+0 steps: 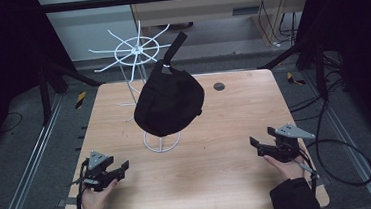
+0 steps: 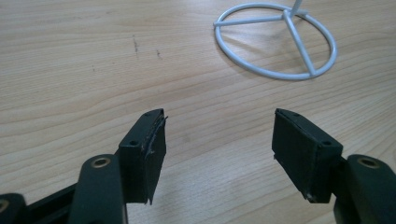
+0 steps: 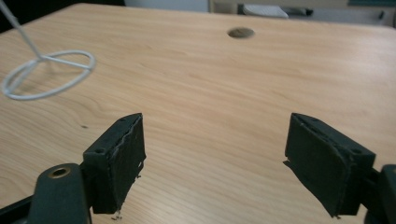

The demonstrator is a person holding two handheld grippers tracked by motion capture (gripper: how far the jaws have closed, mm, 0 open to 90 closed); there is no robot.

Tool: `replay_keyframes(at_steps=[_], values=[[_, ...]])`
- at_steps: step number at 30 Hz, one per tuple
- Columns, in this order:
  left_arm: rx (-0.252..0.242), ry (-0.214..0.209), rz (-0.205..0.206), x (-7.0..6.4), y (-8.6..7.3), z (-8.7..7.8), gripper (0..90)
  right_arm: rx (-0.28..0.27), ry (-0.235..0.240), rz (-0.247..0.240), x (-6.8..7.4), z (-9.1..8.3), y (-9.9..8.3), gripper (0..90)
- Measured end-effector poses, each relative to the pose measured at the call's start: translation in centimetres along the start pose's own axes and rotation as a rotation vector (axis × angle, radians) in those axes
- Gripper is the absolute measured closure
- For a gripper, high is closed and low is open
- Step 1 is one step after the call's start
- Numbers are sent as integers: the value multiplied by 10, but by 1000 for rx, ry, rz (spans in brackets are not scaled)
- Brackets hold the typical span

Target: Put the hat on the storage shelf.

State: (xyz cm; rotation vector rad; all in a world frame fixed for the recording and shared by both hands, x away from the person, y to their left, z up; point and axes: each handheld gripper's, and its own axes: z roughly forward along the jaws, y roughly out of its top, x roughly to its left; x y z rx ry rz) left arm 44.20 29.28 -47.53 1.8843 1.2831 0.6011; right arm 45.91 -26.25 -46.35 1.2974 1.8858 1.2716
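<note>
Nearest the person, the left tongs (image 1: pixel 120 171) and right tongs (image 1: pixel 258 146) hovered over the light wooden table (image 1: pixel 216 132), jaws spread and empty, on either side of the white wire stand (image 1: pixel 139 50) and short of it. The black fabric cap (image 1: pixel 169 103) hung from that stand's spokes above its ring base (image 2: pixel 276 39). It looked soft and light, likely to sag; its brim edge seemed the best hold.

High view: above the near edge, looking forward and down over the whole table (image 1: pixel 217 152).
Left gripper view: low, close to the wood, facing the stand's ring base (image 2: pixel 275 42).
Right gripper view: low, facing across the table.
Shared: ring base, wood top.
</note>
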Motion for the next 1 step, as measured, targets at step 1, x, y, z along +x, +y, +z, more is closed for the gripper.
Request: replay_keyframes(at_steps=[1], values=[[5, 1, -1, 1, 0, 1, 348, 11, -12, 8, -3, 0, -2, 194]])
